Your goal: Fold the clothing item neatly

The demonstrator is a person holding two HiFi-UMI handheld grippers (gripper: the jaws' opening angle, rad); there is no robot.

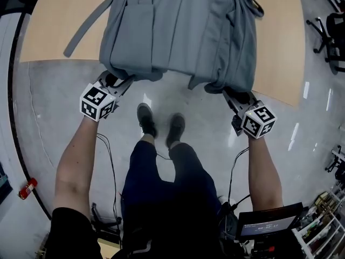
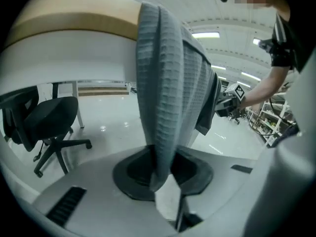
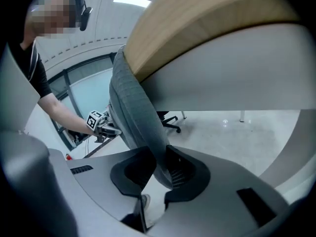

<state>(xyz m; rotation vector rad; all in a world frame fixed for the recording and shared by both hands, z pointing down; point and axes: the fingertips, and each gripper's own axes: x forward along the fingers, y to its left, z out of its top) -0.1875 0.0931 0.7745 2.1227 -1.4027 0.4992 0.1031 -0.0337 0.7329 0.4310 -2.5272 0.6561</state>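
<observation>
The forearms (image 1: 75, 155), lower frame, are holding the left gripper (image 1: 121, 82) and right gripper (image 1: 233, 95) clenched on hem corners of the grey garment (image 1: 183, 31) draping off the table (image 1: 54, 26), upper centre, spreading it for folding; the left gripper view, then the right gripper view, is showing the garment pinched between the jaws, lower centre.

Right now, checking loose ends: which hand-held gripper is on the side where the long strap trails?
The left hand-held gripper: the garment's long strap lies across the table on its side; by the right hand-held gripper only a short loop.
</observation>
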